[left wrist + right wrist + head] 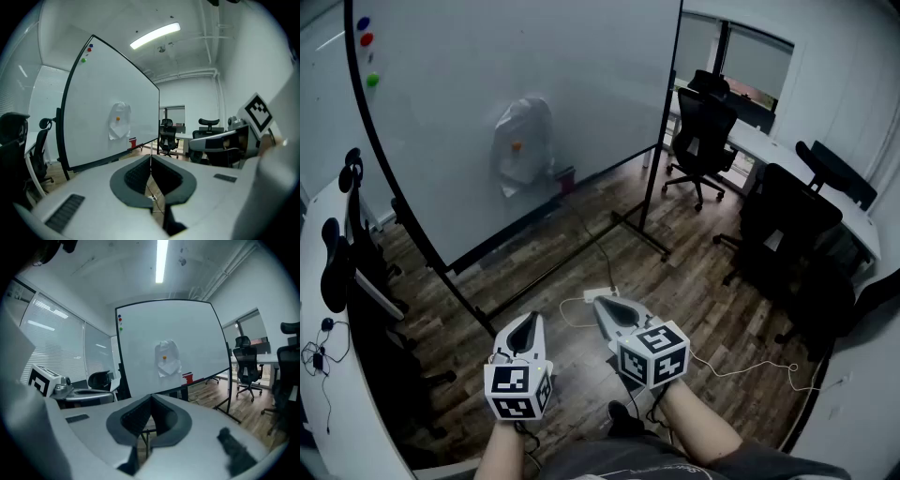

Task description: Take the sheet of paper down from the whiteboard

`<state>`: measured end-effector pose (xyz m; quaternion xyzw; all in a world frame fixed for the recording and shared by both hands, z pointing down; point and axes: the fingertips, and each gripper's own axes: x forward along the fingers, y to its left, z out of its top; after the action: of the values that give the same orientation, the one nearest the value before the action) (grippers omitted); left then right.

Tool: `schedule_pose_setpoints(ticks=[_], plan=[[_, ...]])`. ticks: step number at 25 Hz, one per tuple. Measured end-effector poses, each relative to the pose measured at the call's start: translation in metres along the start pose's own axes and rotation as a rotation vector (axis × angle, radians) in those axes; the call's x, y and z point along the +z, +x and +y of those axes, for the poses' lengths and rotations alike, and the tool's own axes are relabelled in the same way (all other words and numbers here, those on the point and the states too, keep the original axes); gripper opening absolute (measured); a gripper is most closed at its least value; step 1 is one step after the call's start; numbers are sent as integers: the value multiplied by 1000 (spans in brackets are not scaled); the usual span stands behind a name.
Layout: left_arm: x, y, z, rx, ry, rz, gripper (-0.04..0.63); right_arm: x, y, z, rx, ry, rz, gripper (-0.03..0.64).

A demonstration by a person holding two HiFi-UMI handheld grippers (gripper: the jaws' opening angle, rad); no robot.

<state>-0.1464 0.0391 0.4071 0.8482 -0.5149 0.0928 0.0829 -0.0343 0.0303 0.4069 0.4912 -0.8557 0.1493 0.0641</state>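
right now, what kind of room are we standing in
Probably an office or meeting room: a large white free-standing whiteboard with a crumpled white sheet of paper on it, black swivel office chairs, and long white desks.

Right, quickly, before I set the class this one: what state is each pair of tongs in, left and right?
Left tongs: closed, tips together, holding nothing.
Right tongs: closed, tips together, holding nothing.
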Motion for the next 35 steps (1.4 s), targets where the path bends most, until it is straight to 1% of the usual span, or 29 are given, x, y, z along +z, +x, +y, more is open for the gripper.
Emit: schedule_pose_setpoints(ticks=[4, 9, 13, 16, 20, 24, 27, 30, 32, 35], plan=[[-12, 0, 1, 18, -15, 41, 17, -7, -2, -4, -9, -10, 17, 21], [-27, 2, 0, 16, -28, 81, 18, -24, 0, -4, -7, -10, 60, 21], [-31, 5, 0, 11, -41, 88, 18, -32, 2, -5, 0, -3, 78, 21], [-33, 9, -2, 10, -47, 90, 17, -34, 3, -10, -3, 10, 71, 21], [-40, 19, -3, 17, -63, 101, 17, -37, 5, -18, 22, 33, 51, 21], [-48, 31, -8, 30, -79, 119, 18, -46, 9, -31, 38, 55, 70, 21], [-40, 40, -14, 51, -72, 110, 18, -44, 12, -47, 53, 61, 74, 21], [-26, 54, -14, 83, -64, 95, 18, -33, 21, -64, 78, 65, 64, 21], [-17, 64, -11, 112, -57, 87, 18, -25, 30, -75, 103, 62, 59, 21], [-9, 77, -8, 160, -70, 79, 18, -15, 43, -90, 148, 51, 58, 21]])
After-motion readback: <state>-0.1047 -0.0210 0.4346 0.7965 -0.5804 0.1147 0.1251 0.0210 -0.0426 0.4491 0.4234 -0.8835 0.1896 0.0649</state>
